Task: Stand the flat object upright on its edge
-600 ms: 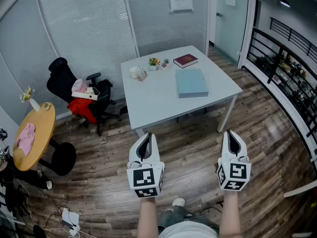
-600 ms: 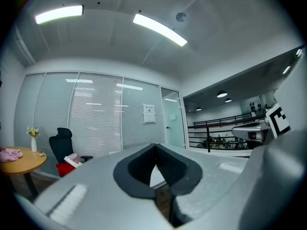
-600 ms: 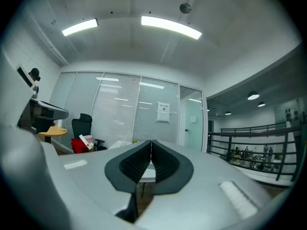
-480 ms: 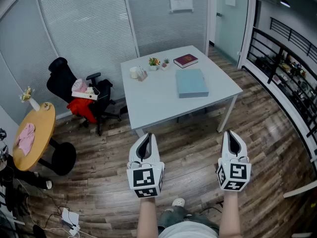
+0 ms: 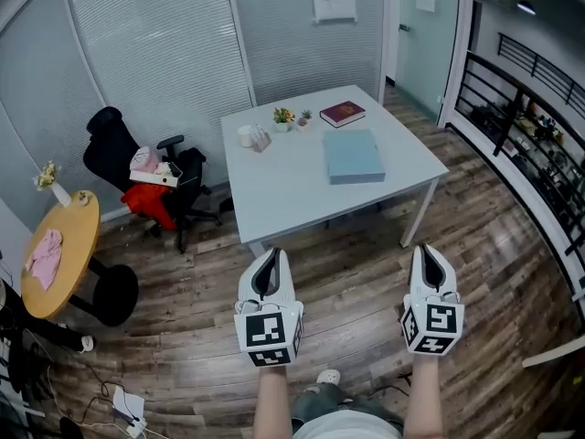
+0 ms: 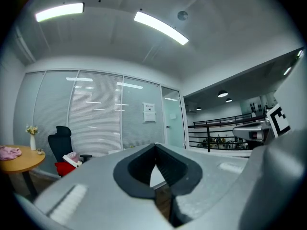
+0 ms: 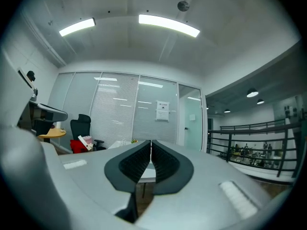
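A flat light-blue book [image 5: 353, 154] lies on the grey table [image 5: 292, 186] across the room, with a dark red book [image 5: 342, 112] behind it near the far edge. My left gripper [image 5: 268, 257] and right gripper [image 5: 427, 251] hang over the wooden floor, well short of the table. Both are shut and hold nothing. In the left gripper view the left gripper [image 6: 154, 147] has its tips together; in the right gripper view the right gripper [image 7: 151, 144] has its pads closed on each other.
Small potted plants [image 5: 284, 115] and a white cup [image 5: 245, 135] stand at the table's far left. A black office chair [image 5: 146, 176] with red cloth sits left of the table, a round wooden table [image 5: 64, 250] further left. A black railing [image 5: 526, 126] runs along the right.
The view has shifted slightly, so the chair and round table sit a little further left. Both grippers are where they were.
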A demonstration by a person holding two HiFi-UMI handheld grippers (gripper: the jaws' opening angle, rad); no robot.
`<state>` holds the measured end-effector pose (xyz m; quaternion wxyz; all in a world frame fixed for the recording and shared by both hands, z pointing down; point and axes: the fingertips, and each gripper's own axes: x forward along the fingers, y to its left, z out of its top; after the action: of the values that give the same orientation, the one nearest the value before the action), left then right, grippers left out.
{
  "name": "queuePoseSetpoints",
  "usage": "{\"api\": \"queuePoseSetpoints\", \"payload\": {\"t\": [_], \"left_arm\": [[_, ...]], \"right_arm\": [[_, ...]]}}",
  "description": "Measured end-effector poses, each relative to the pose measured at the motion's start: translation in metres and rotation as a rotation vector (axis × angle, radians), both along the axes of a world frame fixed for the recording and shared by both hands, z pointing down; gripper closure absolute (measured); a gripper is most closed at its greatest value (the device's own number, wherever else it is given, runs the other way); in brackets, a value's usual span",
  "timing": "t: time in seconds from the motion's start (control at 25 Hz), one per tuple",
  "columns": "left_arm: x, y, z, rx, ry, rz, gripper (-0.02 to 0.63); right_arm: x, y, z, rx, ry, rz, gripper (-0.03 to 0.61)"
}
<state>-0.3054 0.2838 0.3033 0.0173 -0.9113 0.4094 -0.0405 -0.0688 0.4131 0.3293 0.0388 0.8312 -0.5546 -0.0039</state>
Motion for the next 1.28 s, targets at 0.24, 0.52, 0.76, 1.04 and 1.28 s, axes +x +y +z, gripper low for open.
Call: {"api": "queuePoseSetpoints", "payload": {"t": [0.24, 0.52, 0.76, 1.04, 1.28], "left_arm": [[0.013, -0.022, 0.006, -0.014, 0.011, 0.025, 0.560], [0.020, -0.043, 0.011, -0.039, 0.022, 0.028, 0.258], [0.028, -0.052, 0.022, -0.067, 0.006, 0.036, 0.247], [0.043, -0.072, 0.035, -0.091, -0.003, 0.017, 0.247], [0.076, -0.106, 0.038, -0.093, 0.005, -0.020, 0.247]], "right_arm": [[0.011, -0.018, 0.006, 0.011, -0.050, -0.008, 0.395], [0.014, -0.035, 0.014, 0.025, -0.132, -0.037, 0.189], [0.020, -0.043, 0.022, -0.001, -0.138, -0.034, 0.175], [0.039, -0.064, 0.033, -0.018, -0.159, -0.038, 0.176], [0.078, -0.100, 0.039, -0.019, -0.161, -0.066, 0.195]]}}
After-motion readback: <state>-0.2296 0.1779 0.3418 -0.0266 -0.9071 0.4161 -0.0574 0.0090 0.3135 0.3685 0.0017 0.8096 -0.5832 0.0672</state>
